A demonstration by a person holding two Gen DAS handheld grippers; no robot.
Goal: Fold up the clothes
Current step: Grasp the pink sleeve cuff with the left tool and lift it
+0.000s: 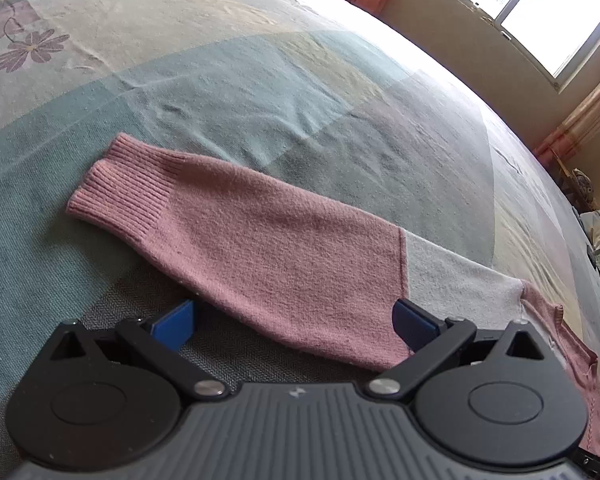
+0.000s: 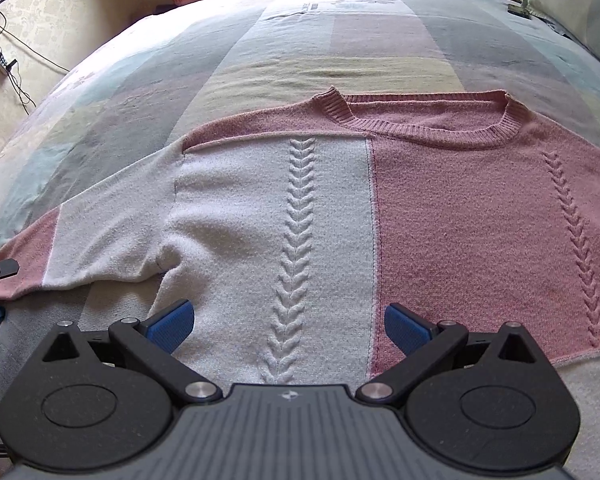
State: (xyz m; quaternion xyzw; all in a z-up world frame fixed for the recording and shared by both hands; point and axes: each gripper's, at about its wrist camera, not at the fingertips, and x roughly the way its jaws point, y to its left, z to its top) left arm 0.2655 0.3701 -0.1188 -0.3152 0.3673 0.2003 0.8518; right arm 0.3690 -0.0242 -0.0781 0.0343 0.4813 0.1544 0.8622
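1. Left tool (image 1: 294, 322) hung with its blue pads wide apart, empty, straddling the sleeve (image 1: 236, 240) near where it joined the body.
2. Right tool (image 2: 286, 326) was likewise spread and empty, low over the sweater (image 2: 440, 216) near its hem, one pad over the white panel and the other at the pink edge.
3. That sweater lay flat, front up, on the bed (image 2: 300, 32), collar (image 2: 428, 120) toward 12 o'clock in the right view; its sleeve ran out toward 9 o'clock, with the cuff (image 1: 112, 188) at 10 o'clock in the left view.
4. Judging from this, no fold was made yet; the sleeve looked like the first part to bring in.
5. Doing it well would mean closing the left tool on both layers of knit and not the bedsheet beneath, lifting only enough to clear, then carrying the sleeve across the white panel toward the cable stitch (image 2: 296, 240).
6. Soft knit stretches, so a slow pull and a hold on the body by the right tool would likely keep it from dragging or bunching at the armpit.
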